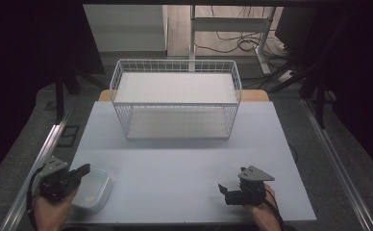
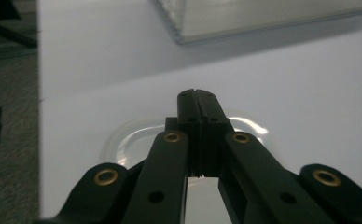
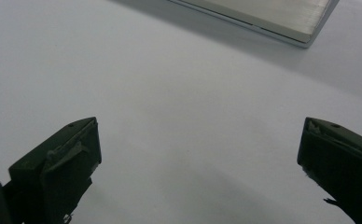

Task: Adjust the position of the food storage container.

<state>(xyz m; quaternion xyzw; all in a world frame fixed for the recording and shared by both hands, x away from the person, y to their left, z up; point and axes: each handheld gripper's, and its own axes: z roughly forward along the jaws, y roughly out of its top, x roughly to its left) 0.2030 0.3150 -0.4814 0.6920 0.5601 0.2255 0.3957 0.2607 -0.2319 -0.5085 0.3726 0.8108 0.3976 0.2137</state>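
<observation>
Standing at the far middle of the pale grey table top (image 1: 184,163), the white wire basket with a flat white shelf inside (image 1: 176,98) serves as the landmark for everything else. Nearer the person than the basket and off toward its left corner lies the shallow translucent plastic tray with rounded corners (image 1: 94,188), close to the table's near left edge. The left gripper (image 1: 82,170) hangs over the tray's left rim with its jaws pressed flat together and nothing pinched between them; in the left gripper view (image 2: 198,95) the closed tips sit above the tray (image 2: 123,140), though whether they touch it cannot be told. The right gripper (image 1: 223,188) rests on the table well to the near right of the basket, far from the tray, with its jaws spread wide and nothing in them; in the right gripper view (image 3: 200,154) bare table shows between the two black pads. Between the tray and the basket the table surface is open. Behind the basket, off the table, stand a white metal frame (image 1: 232,26) and loose dark cables on the floor (image 1: 232,45).
</observation>
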